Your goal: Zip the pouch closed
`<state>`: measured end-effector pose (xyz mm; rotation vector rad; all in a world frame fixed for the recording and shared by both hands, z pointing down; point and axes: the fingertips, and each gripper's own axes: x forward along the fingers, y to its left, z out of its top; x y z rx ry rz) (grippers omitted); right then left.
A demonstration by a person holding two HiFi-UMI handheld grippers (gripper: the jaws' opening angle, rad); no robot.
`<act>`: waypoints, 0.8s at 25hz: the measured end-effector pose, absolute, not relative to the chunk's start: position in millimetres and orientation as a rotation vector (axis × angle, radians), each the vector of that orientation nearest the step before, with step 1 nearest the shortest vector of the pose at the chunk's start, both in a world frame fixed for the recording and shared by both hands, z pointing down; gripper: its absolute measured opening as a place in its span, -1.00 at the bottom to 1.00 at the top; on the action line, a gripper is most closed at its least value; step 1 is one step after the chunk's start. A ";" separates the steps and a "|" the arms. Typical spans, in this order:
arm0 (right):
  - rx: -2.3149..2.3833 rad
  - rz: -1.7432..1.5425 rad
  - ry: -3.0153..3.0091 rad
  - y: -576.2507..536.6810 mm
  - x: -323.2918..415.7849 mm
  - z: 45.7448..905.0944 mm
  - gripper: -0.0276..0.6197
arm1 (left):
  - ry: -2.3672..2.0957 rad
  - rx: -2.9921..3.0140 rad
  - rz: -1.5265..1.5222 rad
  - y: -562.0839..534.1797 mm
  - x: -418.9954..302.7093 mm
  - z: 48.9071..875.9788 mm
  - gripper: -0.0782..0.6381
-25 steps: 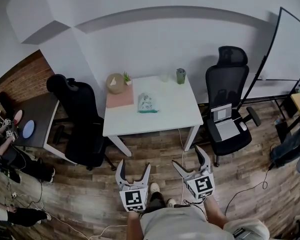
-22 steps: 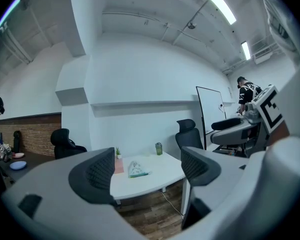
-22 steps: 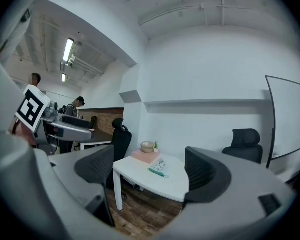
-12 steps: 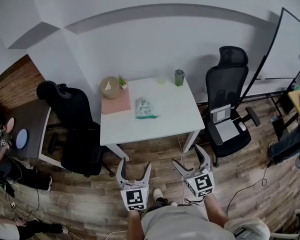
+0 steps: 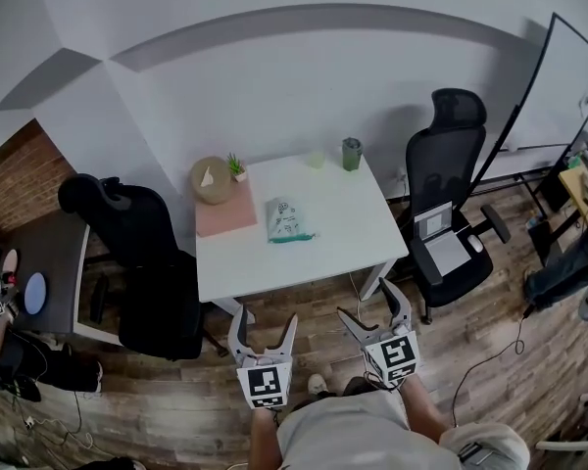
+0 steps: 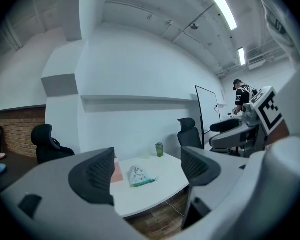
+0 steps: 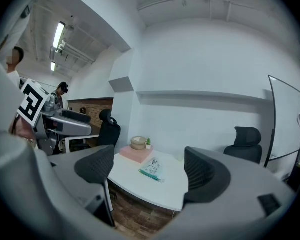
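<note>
A white patterned pouch [image 5: 288,220] with a teal zipper edge lies flat near the middle of the white table [image 5: 348,238]. It also shows in the left gripper view as the pouch [image 6: 138,176] and in the right gripper view as the pouch [image 7: 153,168]. My left gripper [image 5: 264,326] and right gripper [image 5: 371,305] hang well short of the table, above the wooden floor. Both stand open with nothing between their jaws.
On the table stand a pink block [image 5: 225,211], a round tan object [image 5: 212,179], a small plant [image 5: 236,166] and a green cup [image 5: 352,152]. Black office chairs [image 5: 447,194] [image 5: 147,262] flank the table; a laptop [image 5: 443,243] rests on the right one. Cables cross the floor.
The head view has shifted: the table sits slightly lower and nearer, and the left-hand desk has slid toward the edge. Both grippers stay open and hold about the same places.
</note>
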<state>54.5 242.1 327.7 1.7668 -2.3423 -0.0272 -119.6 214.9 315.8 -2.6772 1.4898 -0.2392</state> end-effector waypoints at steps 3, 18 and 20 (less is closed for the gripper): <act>1.777 -0.032 -2.329 225.8 48.5 329.4 0.44 | 1.474 -2.691 -0.235 197.9 -124.1 319.0 0.34; 1.779 0.004 -2.309 148.3 54.8 343.2 0.44 | 1.462 -2.721 -0.259 121.5 -115.0 334.0 0.34; 1.766 0.015 -2.315 135.1 59.6 345.7 0.43 | 1.472 -2.717 -0.268 109.4 -110.2 335.0 0.34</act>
